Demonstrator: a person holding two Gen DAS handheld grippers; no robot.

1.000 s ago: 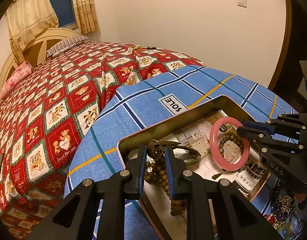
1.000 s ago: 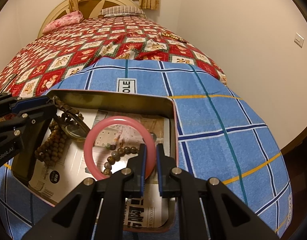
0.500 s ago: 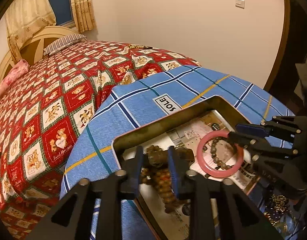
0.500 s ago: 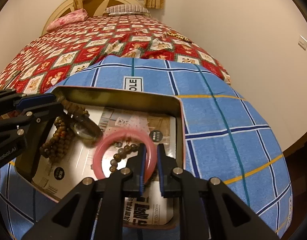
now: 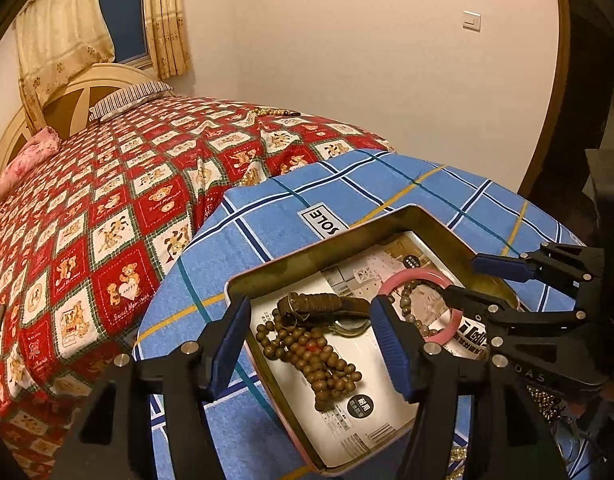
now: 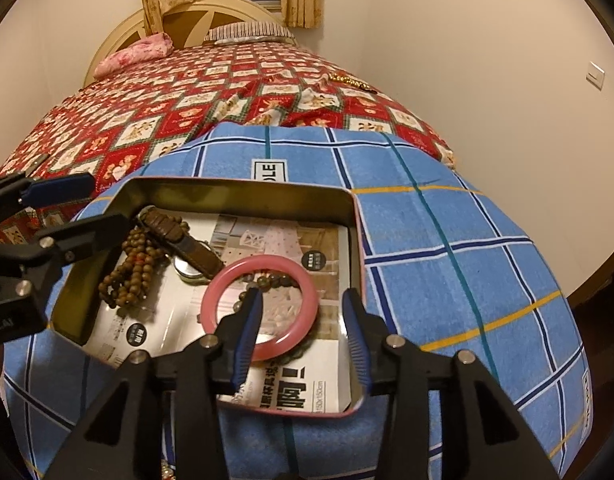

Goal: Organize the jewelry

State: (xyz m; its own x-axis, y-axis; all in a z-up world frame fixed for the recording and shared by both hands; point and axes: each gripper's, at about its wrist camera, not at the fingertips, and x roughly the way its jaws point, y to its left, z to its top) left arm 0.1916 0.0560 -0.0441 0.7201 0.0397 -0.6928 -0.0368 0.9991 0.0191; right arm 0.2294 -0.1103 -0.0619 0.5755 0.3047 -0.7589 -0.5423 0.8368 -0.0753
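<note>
1. The left gripper (image 5: 315, 344) is spread wide and holds nothing; its blue-padded fingers (image 5: 391, 344) stand on either side of the brown bead string (image 5: 311, 352) and do not touch it.
2. The right gripper (image 6: 303, 332) is also wide open and empty. Its left finger (image 6: 249, 328) stands over the near part of the pink bangle (image 6: 260, 306); whether it touches the bangle cannot be told. Its right finger is above the tin's (image 6: 243, 192) right wall.
3. All the jewelry lies inside the tin, on its printed paper liner (image 5: 347, 432). The beads lie at the left end, a brown strap (image 6: 183, 240) with a round metal piece (image 6: 191, 272) lies just beside them, and the bangle is toward the right.
4. A small bead bracelet (image 6: 275, 280) lies partly within the bangle's ring.
5. Count: two grippers, one tin, one bangle, one strap, one long bead string, one small bracelet.
6. The tin sits on a blue checked cloth (image 6: 447, 264), which lies on a red patterned bed (image 5: 119, 208).
</note>
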